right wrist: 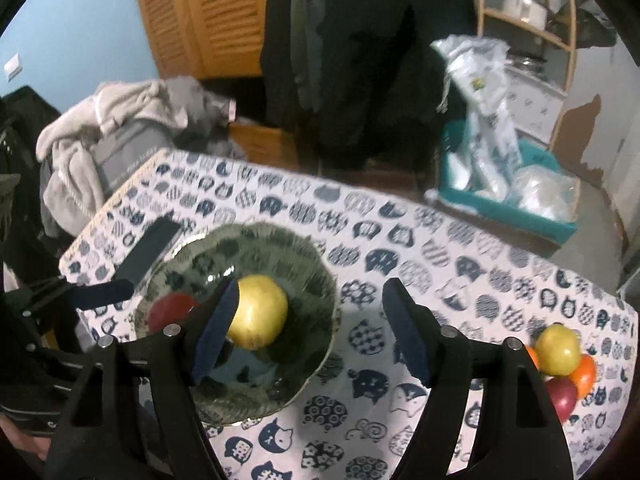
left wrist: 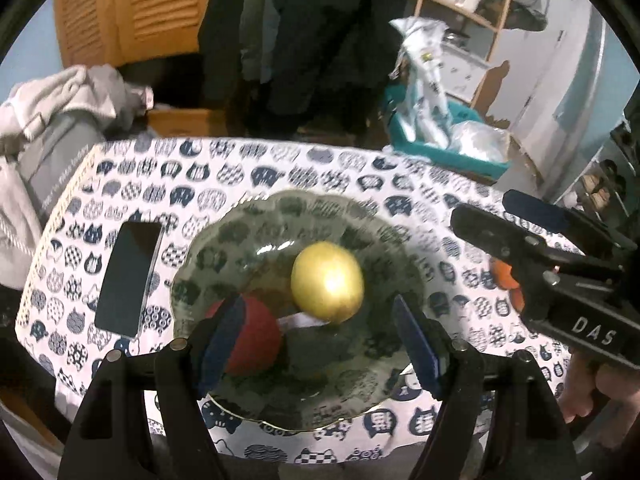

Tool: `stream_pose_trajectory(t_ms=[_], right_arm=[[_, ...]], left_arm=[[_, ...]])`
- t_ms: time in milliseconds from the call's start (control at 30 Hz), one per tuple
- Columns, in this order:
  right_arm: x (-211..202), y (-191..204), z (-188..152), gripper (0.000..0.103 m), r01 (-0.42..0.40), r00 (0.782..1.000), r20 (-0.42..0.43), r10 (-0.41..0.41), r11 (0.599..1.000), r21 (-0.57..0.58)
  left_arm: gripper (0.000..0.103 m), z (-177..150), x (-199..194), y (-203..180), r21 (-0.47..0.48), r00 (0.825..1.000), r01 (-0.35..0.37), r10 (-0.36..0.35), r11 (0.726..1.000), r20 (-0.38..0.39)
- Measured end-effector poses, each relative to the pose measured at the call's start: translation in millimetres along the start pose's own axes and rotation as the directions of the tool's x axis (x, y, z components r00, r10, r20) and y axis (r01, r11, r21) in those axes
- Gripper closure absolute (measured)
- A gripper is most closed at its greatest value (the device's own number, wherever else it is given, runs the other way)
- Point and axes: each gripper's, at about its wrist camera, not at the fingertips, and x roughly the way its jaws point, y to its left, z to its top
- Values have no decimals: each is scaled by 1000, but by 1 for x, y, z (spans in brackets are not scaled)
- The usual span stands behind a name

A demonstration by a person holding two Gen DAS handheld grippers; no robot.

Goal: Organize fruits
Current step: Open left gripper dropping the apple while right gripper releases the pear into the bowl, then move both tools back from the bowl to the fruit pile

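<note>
A dark green glass bowl (left wrist: 360, 380) stands on the cat-print tablecloth; it also shows in the right wrist view (right wrist: 296, 264). In it lie a yellow fruit (left wrist: 327, 282), seen too in the right wrist view (right wrist: 260, 318), and a red fruit (left wrist: 256, 336) (right wrist: 170, 312). My left gripper (left wrist: 316, 344) is open and empty just above the bowl. My right gripper (right wrist: 312, 338) is open and empty above the bowl's right edge; its body (left wrist: 552, 276) shows at the right of the left wrist view. A pile of yellow, orange and red fruits (right wrist: 560, 352) lies at the table's right.
A black phone (left wrist: 128, 278) lies on the cloth left of the bowl. A teal bin (right wrist: 516, 204) with plastic bags stands beyond the far right edge. Grey clothes (right wrist: 120, 136) are heaped at the far left corner. A person in dark clothes (right wrist: 360, 60) stands behind the table.
</note>
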Motion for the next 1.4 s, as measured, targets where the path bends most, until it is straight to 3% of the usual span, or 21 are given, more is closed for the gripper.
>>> stream_pose_trajectory(t_ms=[567,867,1400], right_arm=[[-96,-59,0,20,84,988,114,-101,985,148],[-143,-82,-11,18,150,968,182,-174,979,138],[-189,-143,-41,18,234,941,192,-277,947,218]], left_arm=[[25,10,-54,-61,90,988,106,-115,990,107],[25,15,-72,-88,122,981,132,-147,984,128],[22,22,-78,-147,205,974,149,-179,967,136]])
